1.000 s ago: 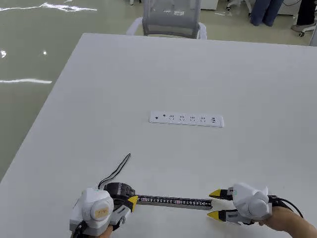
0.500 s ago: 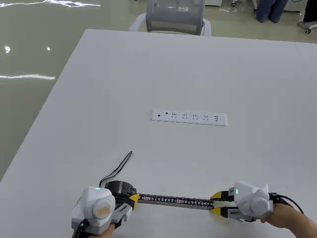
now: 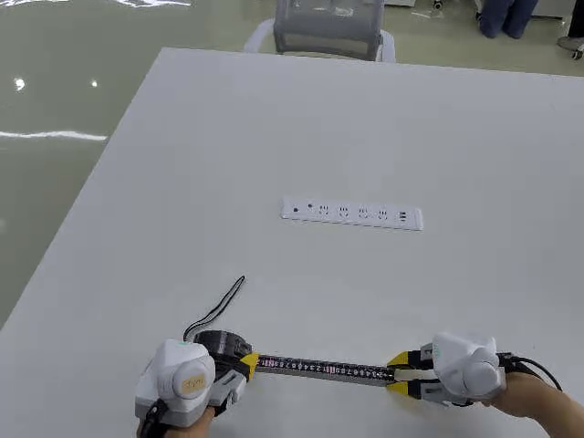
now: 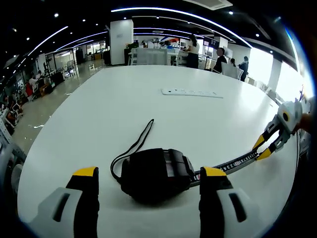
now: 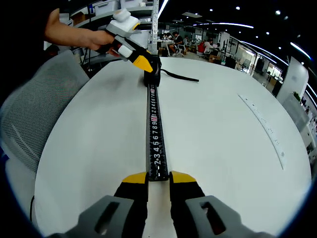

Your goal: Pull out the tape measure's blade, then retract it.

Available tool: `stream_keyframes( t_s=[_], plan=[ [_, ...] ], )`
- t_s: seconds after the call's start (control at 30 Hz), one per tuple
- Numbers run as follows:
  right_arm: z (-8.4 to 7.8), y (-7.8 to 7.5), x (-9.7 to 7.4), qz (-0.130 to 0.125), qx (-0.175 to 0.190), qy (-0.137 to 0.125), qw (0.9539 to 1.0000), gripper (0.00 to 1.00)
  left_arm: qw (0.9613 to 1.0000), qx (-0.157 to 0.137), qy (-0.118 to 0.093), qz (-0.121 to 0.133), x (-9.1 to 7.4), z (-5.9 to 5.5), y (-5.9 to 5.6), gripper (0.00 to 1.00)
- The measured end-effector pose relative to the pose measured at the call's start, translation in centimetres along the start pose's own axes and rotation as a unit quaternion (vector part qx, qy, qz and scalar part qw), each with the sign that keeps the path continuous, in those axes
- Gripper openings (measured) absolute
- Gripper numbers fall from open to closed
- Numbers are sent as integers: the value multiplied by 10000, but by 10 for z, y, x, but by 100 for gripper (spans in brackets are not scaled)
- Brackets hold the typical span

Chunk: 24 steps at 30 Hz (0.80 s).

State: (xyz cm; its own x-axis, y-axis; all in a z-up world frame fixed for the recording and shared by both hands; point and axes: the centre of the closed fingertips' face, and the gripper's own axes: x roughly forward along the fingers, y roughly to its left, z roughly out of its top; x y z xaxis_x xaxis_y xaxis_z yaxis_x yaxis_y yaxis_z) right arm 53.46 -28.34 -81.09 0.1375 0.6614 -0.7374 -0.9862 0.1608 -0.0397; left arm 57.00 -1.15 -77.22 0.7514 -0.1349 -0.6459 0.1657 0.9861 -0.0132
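here's the tape measure sitting on the white tabletop near its front edge, a black case, with its blade drawn out flat along the surface towards the right. the left gripper is at the case: in the left gripper view the left gripper has its yellow-tipped jaws spread wide, one on each side of the tape measure, a gap showing on one side, the other jaw just beside the slot where the blade leaves. a thin black strap loops off the case and lies across the tabletop. over on the far end, the right gripper has the blade's tip. the right gripper view looks straight down the numbered blade, and the right gripper has its jaws drawn in close, pinching the end of the blade between them. at the other end of that strip the tape measure shows with the strap trailing off it. a white power strip lies well apart towards the middle of the tabletop, and a grey mesh chair stands at the far edge.
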Motion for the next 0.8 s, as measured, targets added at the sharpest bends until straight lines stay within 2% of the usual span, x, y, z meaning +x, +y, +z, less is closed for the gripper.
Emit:
stream_keyframes(
  t_s=[0.3, 0.43, 0.6, 0.8],
  plan=[
    [-1, -1, 1, -34, -19, 4, 10000, 14, 9997, -232, 24, 73, 3, -2, -2, 79],
    [0, -1, 1, -57, -8, 14, 10000, 15, 9988, -452, -36, 190, 4, -3, -1, 72],
    [0, -1, 1, -73, -34, 38, 10000, 15, 9984, -504, -92, 253, 4, 1, 0, 71],
    [0, 0, 0, -93, -27, 40, 9999, 15, 9983, -538, -49, 239, 6, 0, -2, 70]
  ],
)
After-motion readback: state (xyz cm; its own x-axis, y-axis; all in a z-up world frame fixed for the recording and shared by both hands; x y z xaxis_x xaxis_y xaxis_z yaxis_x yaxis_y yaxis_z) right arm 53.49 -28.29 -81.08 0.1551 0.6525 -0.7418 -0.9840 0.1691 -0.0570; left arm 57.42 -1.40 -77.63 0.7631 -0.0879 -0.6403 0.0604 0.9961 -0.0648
